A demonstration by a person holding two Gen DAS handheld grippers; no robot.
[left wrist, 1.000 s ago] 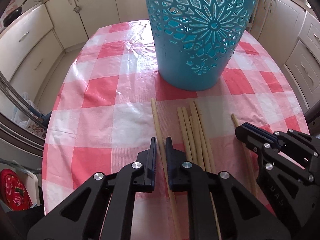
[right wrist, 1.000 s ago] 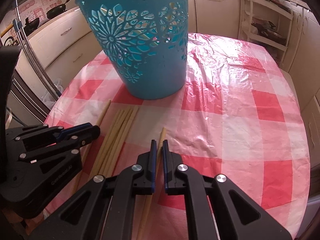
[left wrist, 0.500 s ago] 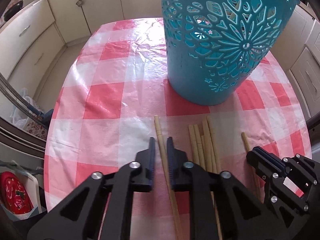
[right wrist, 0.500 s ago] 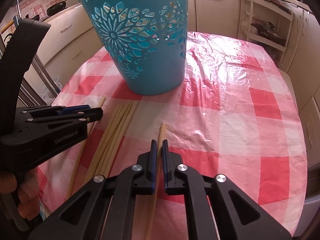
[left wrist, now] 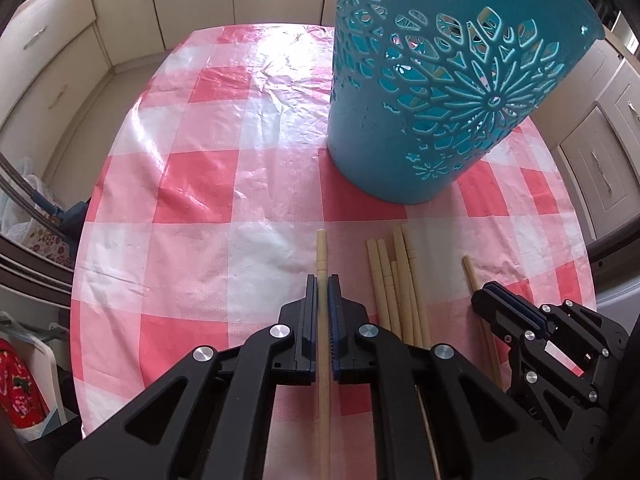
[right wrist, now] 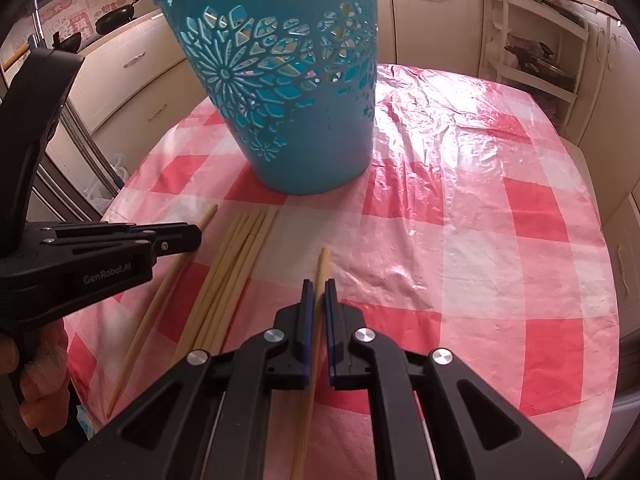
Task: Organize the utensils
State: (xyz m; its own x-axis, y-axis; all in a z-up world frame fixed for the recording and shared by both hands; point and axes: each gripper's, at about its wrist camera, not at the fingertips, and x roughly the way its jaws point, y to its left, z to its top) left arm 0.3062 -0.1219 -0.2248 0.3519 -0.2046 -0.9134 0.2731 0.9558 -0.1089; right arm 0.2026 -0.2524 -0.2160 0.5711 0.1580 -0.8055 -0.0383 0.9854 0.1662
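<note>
A tall blue cut-out basket (left wrist: 440,92) (right wrist: 288,100) stands on the pink-checked tablecloth (left wrist: 200,208) (right wrist: 500,240). Wooden chopsticks lie in front of it. My left gripper (left wrist: 322,280) is shut on a single chopstick (left wrist: 321,248), which runs between its pads and lies along the cloth. A bundle of several chopsticks (left wrist: 396,280) (right wrist: 240,252) lies between the two grippers. My right gripper (right wrist: 318,284) is shut on another single chopstick (right wrist: 324,260). In the right wrist view the left gripper (right wrist: 192,236) shows at the left, over its chopstick (right wrist: 160,300). The right gripper (left wrist: 486,294) shows low right in the left wrist view.
Cream kitchen cabinets (left wrist: 52,60) surround the oval table. A white shelf rack (right wrist: 536,40) stands at the back right, and pans (right wrist: 116,20) sit on the counter at the back left. The person's hand (right wrist: 36,380) holds the left gripper near the table's front edge.
The left gripper's jaws have closed onto the single chopstick, and the hand has shifted so the basket sits further right in its view. The right gripper has stayed put.
</note>
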